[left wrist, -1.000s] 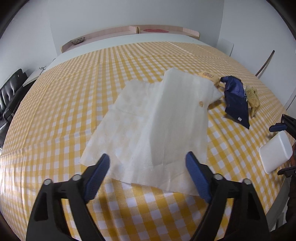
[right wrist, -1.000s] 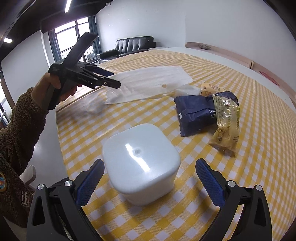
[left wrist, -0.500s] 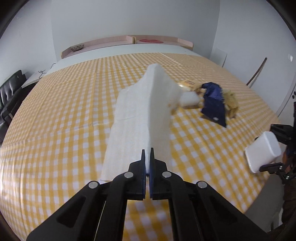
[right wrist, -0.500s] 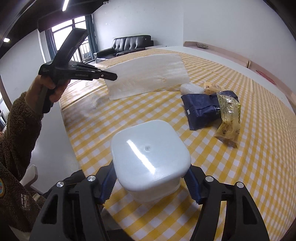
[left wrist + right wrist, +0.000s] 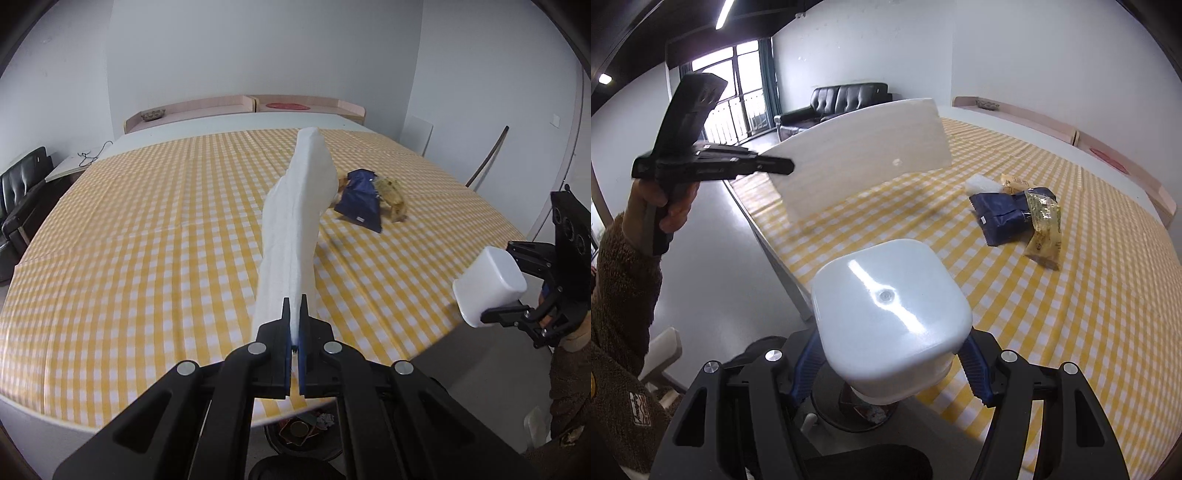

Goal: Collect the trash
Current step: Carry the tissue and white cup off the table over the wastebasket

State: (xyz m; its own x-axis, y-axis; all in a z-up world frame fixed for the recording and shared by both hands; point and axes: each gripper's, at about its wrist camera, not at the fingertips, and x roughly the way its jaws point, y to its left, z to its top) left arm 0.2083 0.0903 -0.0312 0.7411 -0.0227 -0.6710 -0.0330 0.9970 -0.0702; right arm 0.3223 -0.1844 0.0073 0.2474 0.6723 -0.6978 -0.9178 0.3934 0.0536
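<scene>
Checked tablecloth (image 5: 147, 240): wrappers (image 5: 360, 201) beyond lifted tissue (image 5: 295, 221).

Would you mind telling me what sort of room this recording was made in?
Probably a sparse office or meeting room used as a test space: a large table under a yellow checked cloth, a black leather sofa, bare white walls and tall windows.

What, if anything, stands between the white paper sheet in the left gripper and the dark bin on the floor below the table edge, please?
Nothing visible: the white paper sheet hangs clear in the left gripper, and the dark bin sits just beyond the yellow checked table edge.
</scene>
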